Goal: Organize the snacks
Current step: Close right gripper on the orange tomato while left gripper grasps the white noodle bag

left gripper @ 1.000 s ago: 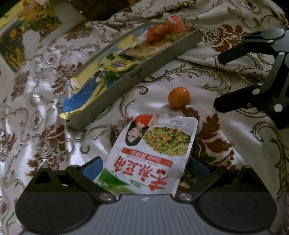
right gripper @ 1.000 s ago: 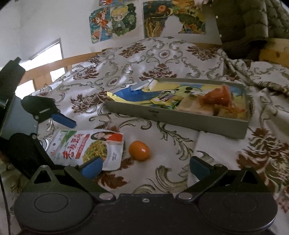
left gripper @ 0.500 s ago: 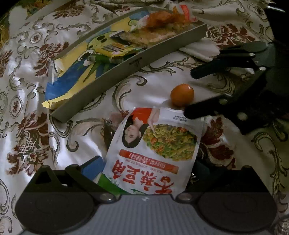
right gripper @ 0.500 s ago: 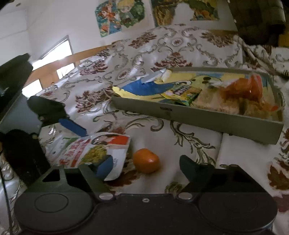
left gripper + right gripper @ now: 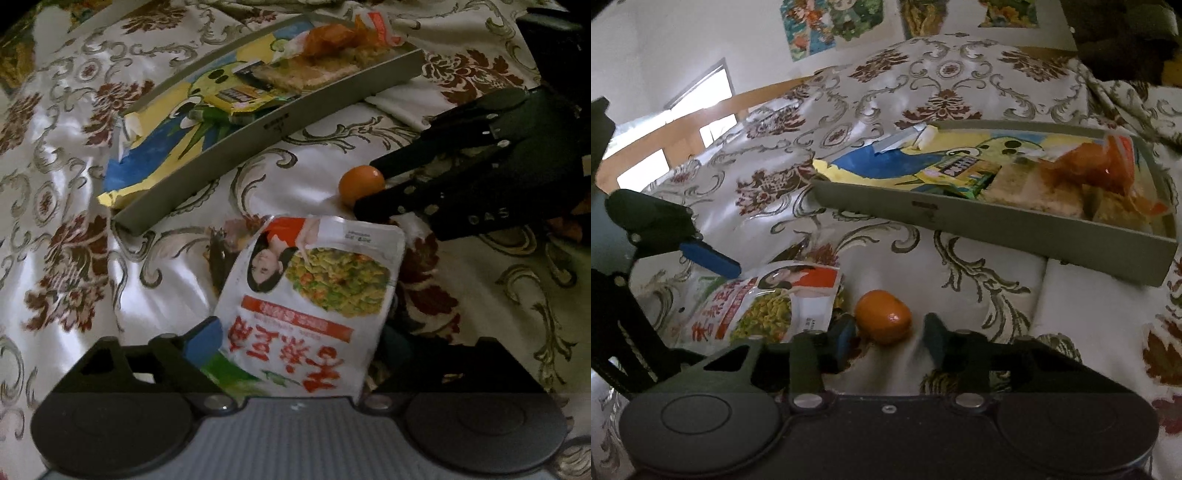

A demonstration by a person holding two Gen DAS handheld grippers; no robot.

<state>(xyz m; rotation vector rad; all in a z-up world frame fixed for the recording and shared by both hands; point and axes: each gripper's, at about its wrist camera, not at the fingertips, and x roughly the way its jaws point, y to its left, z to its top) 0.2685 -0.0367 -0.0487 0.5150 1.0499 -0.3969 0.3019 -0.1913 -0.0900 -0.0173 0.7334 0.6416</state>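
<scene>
right gripper's basically on the orange, left one's lagging on the pouch

So my right gripper has the little orange sitting dead ahead between its fingertips, jaws closing in on it but I can't see the pads actually pressing yet, there's a sliver of cloth showing on the right side. The orange is roundish with its longer side running across the jaws, so no real fuss about lining up. My left gripper is straddling the near end of the snack pouch, jaws wide and only just starting to close, not pinching it. The pouch's long axis runs straight away from that gripper. The grey tray with the other snacks is beyond both, up and to the right of the right gripper, so I reckon the orange goes first
</scene>
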